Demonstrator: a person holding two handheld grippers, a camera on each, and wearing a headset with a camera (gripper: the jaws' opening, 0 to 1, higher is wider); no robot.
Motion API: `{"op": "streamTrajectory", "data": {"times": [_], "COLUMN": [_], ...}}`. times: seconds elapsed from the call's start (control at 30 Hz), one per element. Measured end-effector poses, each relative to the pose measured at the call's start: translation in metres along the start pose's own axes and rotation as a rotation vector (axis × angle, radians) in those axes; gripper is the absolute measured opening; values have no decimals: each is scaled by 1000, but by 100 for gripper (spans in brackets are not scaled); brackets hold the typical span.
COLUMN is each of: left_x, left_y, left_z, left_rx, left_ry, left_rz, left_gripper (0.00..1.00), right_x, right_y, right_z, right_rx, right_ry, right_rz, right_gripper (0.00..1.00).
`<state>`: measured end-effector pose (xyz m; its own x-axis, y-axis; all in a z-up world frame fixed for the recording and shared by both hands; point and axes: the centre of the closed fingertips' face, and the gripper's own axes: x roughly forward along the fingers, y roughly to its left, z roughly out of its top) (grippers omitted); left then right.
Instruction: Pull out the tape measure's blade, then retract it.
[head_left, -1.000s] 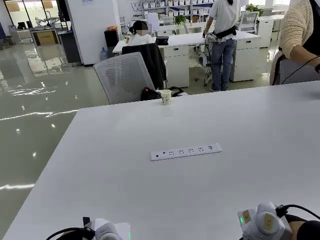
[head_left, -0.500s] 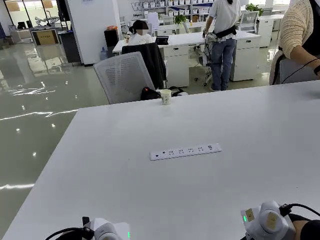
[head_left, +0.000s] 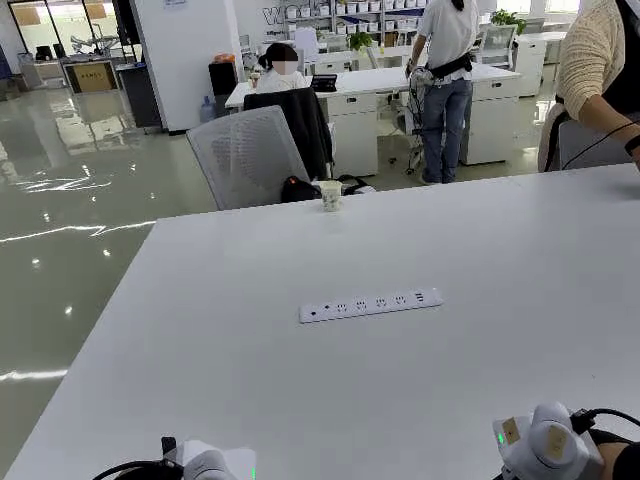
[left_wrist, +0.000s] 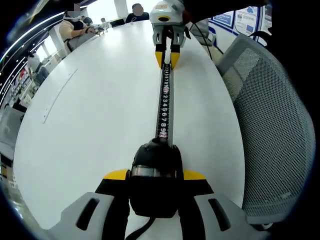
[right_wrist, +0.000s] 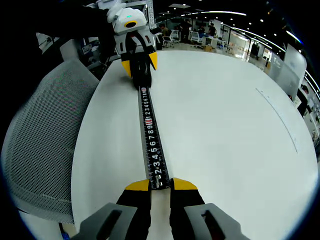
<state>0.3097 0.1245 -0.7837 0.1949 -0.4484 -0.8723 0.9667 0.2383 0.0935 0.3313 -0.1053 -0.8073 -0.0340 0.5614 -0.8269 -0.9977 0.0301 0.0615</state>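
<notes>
A black tape measure case (left_wrist: 156, 165) sits between the yellow-tipped jaws of my left gripper (left_wrist: 156, 175), which is shut on it. Its blade (left_wrist: 163, 100) runs out flat over the white table, numbers up, to my right gripper (left_wrist: 167, 59). In the right gripper view, the right gripper (right_wrist: 160, 185) is shut on the blade's (right_wrist: 149, 125) end near the hook. At the blade's far end the left gripper (right_wrist: 138, 67) holds the case. In the head view both grippers sit at the table's near edge, left (head_left: 210, 466) and right (head_left: 545, 450), wide apart.
A white power strip (head_left: 370, 303) lies mid-table and a paper cup (head_left: 331, 193) stands at the far edge of the table (head_left: 250, 380). A grey mesh chair (left_wrist: 265, 115) stands close beside the near edge. People work at desks behind; a person's arm (head_left: 595, 70) is at the far right.
In the head view the right gripper has slid a little to the right and lower in the picture, away from the left one. The left gripper has barely moved.
</notes>
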Motion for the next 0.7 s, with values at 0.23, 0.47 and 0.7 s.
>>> {"op": "streamTrajectory", "data": {"times": [0.23, 0.47, 0.7], "left_x": [0, 0, 0], "left_y": [0, 0, 0], "left_z": [0, 0, 0], "left_rx": [1, 4, 4], "left_ry": [1, 1, 0], "left_rz": [-1, -2, -4], "left_gripper": [32, 32, 32], "right_x": [-1, -1, -3], "right_y": [0, 0, 0], "right_z": [0, -2, -6], "right_rx": [-2, 2, 4], "right_ry": [3, 5, 11], "right_rz": [-1, -2, -4], "right_gripper": [10, 10, 10]}}
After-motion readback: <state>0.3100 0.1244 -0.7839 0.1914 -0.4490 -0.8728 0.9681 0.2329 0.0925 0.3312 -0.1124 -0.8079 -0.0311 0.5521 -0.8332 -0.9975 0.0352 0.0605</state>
